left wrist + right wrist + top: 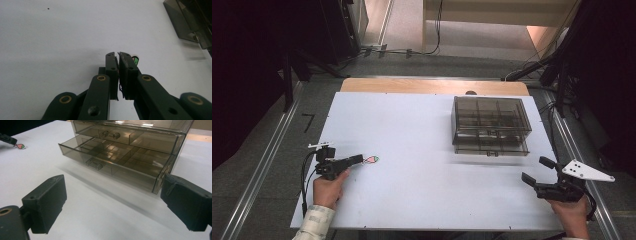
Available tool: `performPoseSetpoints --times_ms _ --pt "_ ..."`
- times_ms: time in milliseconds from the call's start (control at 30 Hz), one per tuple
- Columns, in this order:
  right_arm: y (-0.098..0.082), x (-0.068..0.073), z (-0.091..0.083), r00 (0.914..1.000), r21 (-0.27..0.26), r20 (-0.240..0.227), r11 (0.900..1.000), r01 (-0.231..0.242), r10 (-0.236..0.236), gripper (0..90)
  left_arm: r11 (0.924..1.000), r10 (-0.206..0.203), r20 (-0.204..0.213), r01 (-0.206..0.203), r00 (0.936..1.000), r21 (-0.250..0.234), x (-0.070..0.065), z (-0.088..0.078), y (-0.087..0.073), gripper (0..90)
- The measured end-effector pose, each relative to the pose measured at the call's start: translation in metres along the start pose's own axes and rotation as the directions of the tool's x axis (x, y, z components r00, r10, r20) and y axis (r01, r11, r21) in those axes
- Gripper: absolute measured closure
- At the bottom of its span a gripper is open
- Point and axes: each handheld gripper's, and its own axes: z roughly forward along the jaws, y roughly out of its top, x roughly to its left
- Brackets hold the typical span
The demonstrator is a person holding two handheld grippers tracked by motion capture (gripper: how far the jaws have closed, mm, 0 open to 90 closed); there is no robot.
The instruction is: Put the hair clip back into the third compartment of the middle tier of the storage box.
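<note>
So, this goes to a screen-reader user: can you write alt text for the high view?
The left gripper is shut on a small pink-and-green tag on a white table. The right gripper rests open near a smoky drawer box with its lower drawer pulled out.

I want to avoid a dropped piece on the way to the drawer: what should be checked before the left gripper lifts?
1. Left gripper closed on the small pink and green piece: ok, jaws nearly together at its end.
2. Grip secure: cannot tell, the piece is mostly hidden behind the jaws.
3. Lower drawer of the smoky drawer box pulled out: ok.
4. Drawer compartments free: ok.
5. Right gripper open, away from the drawer front: ok.
6. White table bare along the path: ok.
</note>
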Motion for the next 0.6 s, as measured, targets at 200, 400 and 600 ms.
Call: performPoseSetpoints --times_ms 200,400,600 --pt "-0.0001 0.0 -0.0003 1.0 0.001 0.0 1.0 -0.002 0.002 5.0 0.9999 0.002 0.052 -0.002 0.9987 -0.011 -0.0004 -0.0012 -0.0001 88.8" --pt "-0.0001 0.0002 0.0 1.0 0.002 0.0 1.0 0.0 0.0 5.0 0.9996 0.01 0.1 -0.008 0.9949 -0.027 -0.0029 -0.0032 -0.0005 89.9" --pt "-0.0003 0.0007 0.0005 1.0 0.005 -0.001 1.0 -0.003 0.003 5.1 0.9993 0.024 0.12 -0.02 0.9925 -0.032 -0.0051 -0.0035 -0.0013 90.0"
